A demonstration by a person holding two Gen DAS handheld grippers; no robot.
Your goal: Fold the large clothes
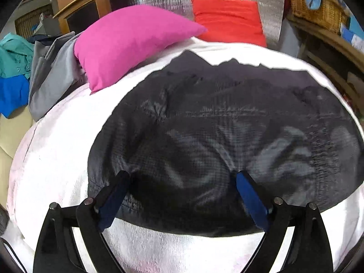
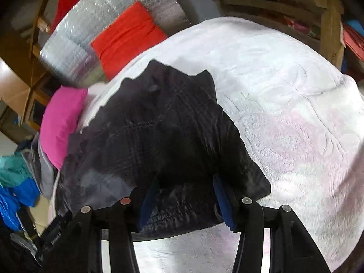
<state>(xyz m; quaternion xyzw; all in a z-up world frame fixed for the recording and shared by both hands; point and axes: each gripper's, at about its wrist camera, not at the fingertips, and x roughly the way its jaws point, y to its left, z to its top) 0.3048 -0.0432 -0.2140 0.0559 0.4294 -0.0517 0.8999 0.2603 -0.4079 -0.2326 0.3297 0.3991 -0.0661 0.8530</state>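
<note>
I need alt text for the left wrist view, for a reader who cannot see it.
A dark crumpled garment lies on a white blanket, and the left gripper hovers over its near edge with jaws wide open. A pink cushion and a red cushion sit behind it.

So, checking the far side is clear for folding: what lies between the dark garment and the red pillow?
Only bare white blanket between the dark garment and the red pillow, seen in both wrist views.

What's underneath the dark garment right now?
The dark garment lies on a white fleecy blanket, which shows all around its edges. Whatever sits beneath the garment's middle, or under the blanket itself, is covered and cannot be seen.
</note>
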